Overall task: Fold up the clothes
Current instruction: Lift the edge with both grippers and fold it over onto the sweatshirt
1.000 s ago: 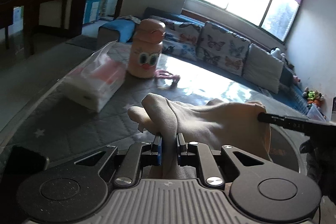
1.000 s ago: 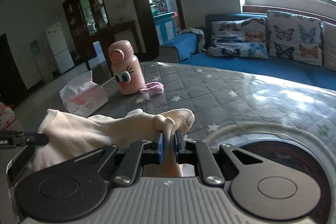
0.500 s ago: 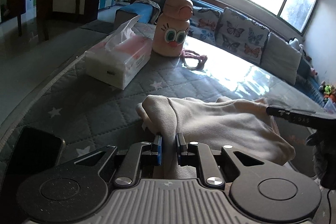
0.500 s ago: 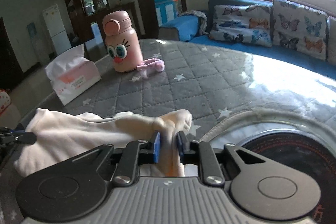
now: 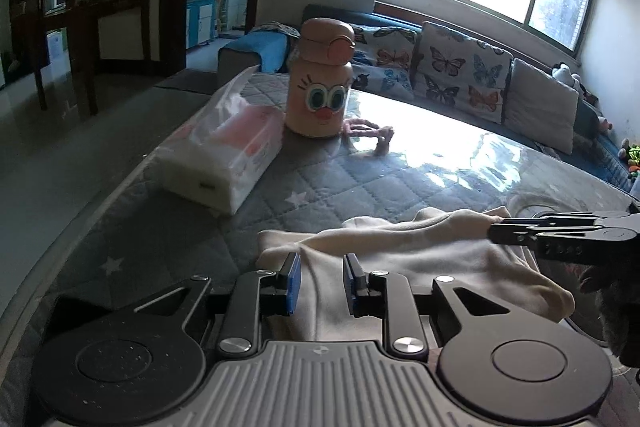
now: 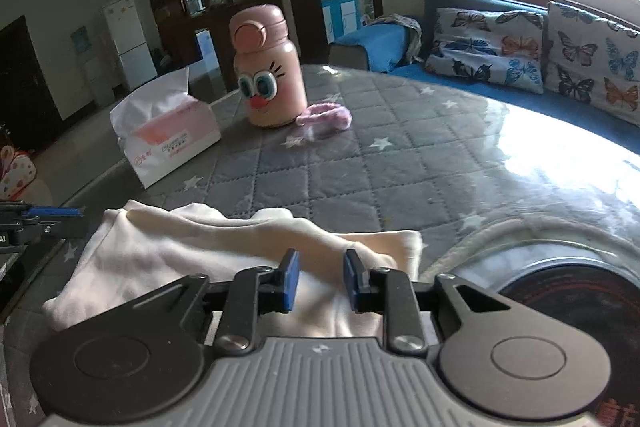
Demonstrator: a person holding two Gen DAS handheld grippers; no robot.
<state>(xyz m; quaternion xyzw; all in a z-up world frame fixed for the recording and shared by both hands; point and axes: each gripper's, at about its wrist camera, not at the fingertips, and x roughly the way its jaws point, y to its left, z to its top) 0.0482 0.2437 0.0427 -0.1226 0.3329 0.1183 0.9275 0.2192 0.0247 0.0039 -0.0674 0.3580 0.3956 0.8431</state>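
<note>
- The left hand-held gripper (image 5: 319, 283) is wide open: its two blue-padded fingers (image 5: 293, 281) stand apart and hold nothing, with cloth lying in the gap under them.
- The right hand-held gripper (image 6: 319, 279) is open in the same way, its fingers on each side of a raised ridge of the cloth without pinching it.
- The cream-coloured soft cotton garment (image 5: 420, 259) lies bunched in a low fold on the grey quilted star-patterned tabletop (image 5: 320, 183), directly in front of both grippers.
- I judge that one fold is laid down and released; the garment looks only partly folded, because the ridge and the loose end at its right side are not flat.
- The next move probably calls for a new grip on an edge or corner, each gripper closing on one layer only, and then carrying it over evenly.
- Farther away stand a white and pink soft pack of tissues (image 5: 224, 155), a pink round bottle with a cartoon face (image 5: 322, 97) and a small pink cloth band (image 5: 370, 133), well apart from the garment.
</note>
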